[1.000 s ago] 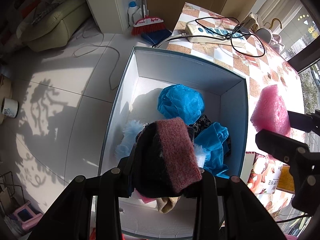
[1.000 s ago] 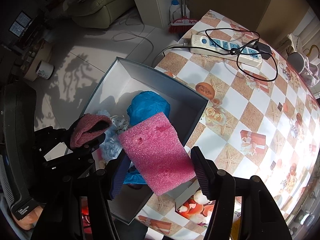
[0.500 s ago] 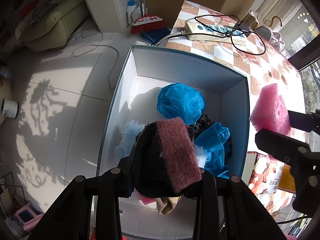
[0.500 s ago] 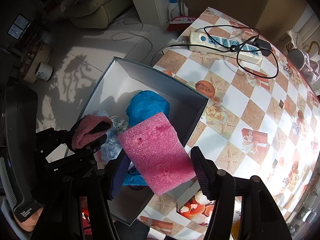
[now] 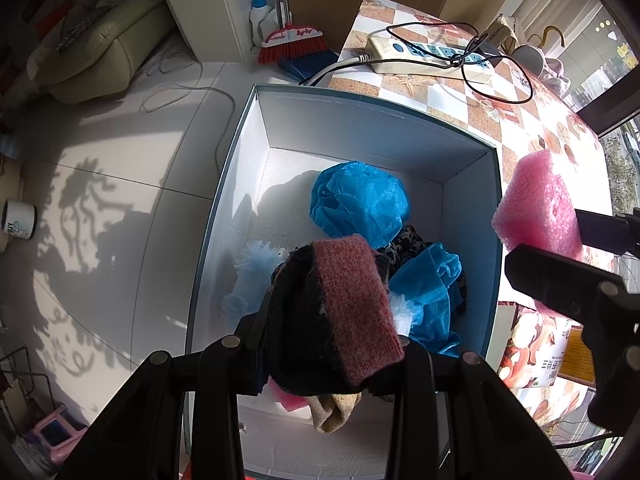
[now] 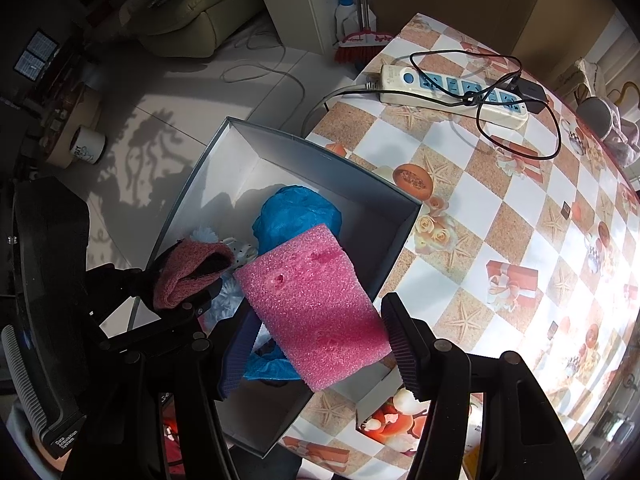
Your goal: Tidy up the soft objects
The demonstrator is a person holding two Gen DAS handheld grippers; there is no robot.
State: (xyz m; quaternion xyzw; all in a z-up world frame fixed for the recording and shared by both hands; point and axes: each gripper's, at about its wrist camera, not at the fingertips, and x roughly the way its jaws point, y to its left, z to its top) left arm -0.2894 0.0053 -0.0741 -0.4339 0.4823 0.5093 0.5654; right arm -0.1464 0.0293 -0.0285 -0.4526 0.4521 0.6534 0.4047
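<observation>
My left gripper (image 5: 328, 344) is shut on a black and red knitted cloth (image 5: 340, 312) and holds it above the near part of the grey box (image 5: 360, 100). The cloth also shows in the right wrist view (image 6: 188, 272). My right gripper (image 6: 316, 340) is shut on a pink foam block (image 6: 312, 304) above the box's right wall (image 6: 396, 248); the block also shows in the left wrist view (image 5: 536, 208). In the box lie blue crumpled cloths (image 5: 360, 204), a pale blue fluffy thing (image 5: 256, 264) and a dark patterned cloth (image 5: 408, 244).
The box stands at the left edge of a checked tablecloth (image 6: 520, 216). A white power strip with a black cable (image 6: 452, 88) lies at the far end. A printed carton (image 6: 392, 412) sits right of the box. Below left are white floor tiles (image 5: 120, 184) and a red broom (image 5: 292, 42).
Both grippers keep their hold and have drifted only slightly; the view has shifted a little over the box.
</observation>
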